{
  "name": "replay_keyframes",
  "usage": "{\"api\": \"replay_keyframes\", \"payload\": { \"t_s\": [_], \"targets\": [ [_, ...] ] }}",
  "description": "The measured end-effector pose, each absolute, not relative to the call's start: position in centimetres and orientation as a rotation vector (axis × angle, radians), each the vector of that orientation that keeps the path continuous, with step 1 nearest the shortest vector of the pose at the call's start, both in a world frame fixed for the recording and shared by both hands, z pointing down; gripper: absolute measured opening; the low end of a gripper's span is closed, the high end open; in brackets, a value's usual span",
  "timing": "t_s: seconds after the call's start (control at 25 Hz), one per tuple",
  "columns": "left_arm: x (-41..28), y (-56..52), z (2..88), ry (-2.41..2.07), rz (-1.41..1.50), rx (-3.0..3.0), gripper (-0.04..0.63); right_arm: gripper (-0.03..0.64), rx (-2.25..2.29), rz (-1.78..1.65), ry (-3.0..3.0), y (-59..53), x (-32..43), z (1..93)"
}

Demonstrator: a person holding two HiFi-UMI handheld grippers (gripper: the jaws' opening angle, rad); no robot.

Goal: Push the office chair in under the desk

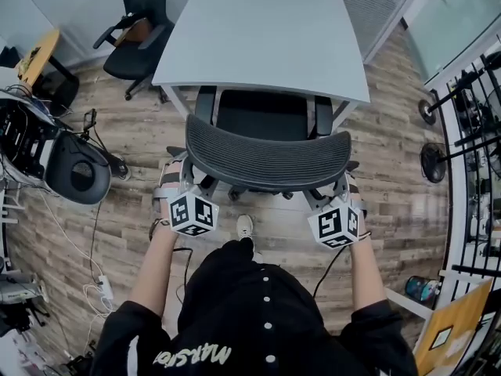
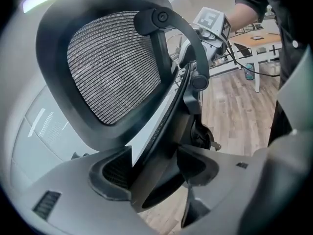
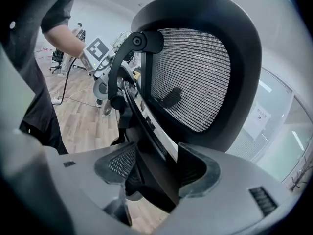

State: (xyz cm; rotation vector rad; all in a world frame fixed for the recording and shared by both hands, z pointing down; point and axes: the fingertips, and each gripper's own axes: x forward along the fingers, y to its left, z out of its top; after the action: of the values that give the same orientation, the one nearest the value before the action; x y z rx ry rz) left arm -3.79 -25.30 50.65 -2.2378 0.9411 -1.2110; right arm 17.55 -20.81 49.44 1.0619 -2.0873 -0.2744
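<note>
Now at the counter: a person stands behind a black office chair (image 1: 266, 157) that faces the white counter (image 1: 258, 30), with a handheld gripper on each side of its backrest.
Chair: it stands on the wood-plank floor (image 1: 391, 131). Its seat and armrests reach under the counter's near edge, while the curved mesh backrest is still outside that edge, on the person's side.
Left gripper (image 2: 155, 166): it is at the backrest's left end. Its jaws stand wide and pinch the dark rim of the backrest frame, which fills the gap between them.
Right gripper (image 3: 156, 168): it is at the backrest's right end. Its jaws are likewise closed on the frame's rim, with the mesh panel rising just beyond.
Person: dark top, bare forearms stretched forward, one light shoe (image 1: 245, 227) on the floor just behind the chair's base.
Surroundings: a second black chair (image 1: 141, 30) stands beyond the counter's far left corner, well apart from the first.
</note>
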Motion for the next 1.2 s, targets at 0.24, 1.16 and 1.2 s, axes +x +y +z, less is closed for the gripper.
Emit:
{"api": "replay_keyframes", "payload": {
  "t_s": [0.24,1.16,1.2],
  "targets": [
    [-3.7,-26.8,50.8,0.94,-1.195,-2.238,0.299,0.284,1.066,-0.27,-2.073,-22.7,17.7,49.6],
    [-4.7,-32.2,50.9,0.909,-1.175,-2.256,0.301,0.278,1.073,-0.237,-2.067,-27.4,16.6,49.8],
    [-4.8,-32.4,50.9,0.907,-1.174,-2.257,0.301,0.278,1.074,-0.236,-2.066,-27.6,16.5,49.8]
  ]
}}
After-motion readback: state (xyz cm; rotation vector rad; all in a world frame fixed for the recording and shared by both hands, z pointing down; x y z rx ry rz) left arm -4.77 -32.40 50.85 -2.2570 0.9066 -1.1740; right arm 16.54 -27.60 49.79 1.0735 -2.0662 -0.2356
